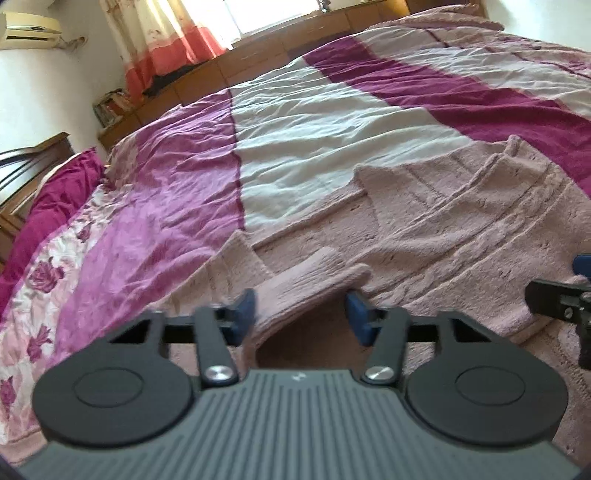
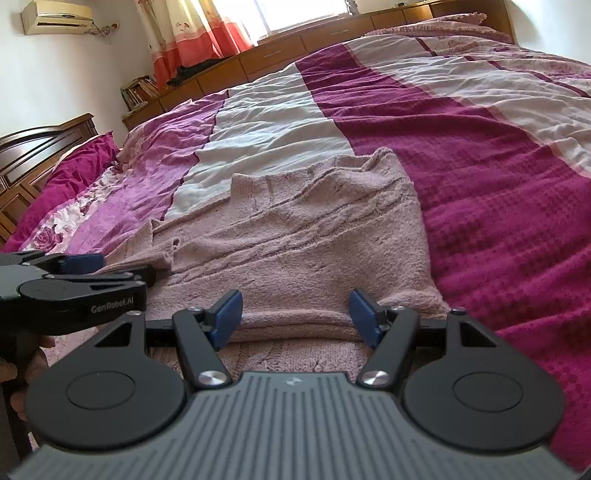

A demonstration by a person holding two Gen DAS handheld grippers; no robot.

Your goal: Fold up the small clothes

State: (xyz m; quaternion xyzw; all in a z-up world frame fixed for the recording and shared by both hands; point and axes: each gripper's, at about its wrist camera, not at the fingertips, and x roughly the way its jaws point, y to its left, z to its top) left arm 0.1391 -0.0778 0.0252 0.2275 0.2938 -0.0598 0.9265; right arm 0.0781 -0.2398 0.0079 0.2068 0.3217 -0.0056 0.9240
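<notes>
A pale pink knitted sweater [image 1: 443, 229] [image 2: 314, 229] lies spread on the bed, creased in the middle. In the left wrist view my left gripper [image 1: 301, 314] has a ribbed fold of the sweater's near edge [image 1: 314, 284] raised in an arch between its blue pads, touching both. The right wrist view shows that left gripper [image 2: 110, 270] side-on at the left, with pink knit caught between its fingers. My right gripper [image 2: 295, 317] stands open at the sweater's near hem, which lies flat between its pads. That same right gripper [image 1: 557, 280] shows at the right edge of the left wrist view.
The bedspread [image 2: 480, 166] has magenta, white and pink stripes. A magenta pillow [image 1: 55, 192] and a dark wooden headboard [image 2: 37, 147] are at the left. Wooden cabinets [image 2: 295, 40] and a curtain [image 2: 192, 33] line the far side. A person's hand [image 2: 18, 369] holds the left gripper.
</notes>
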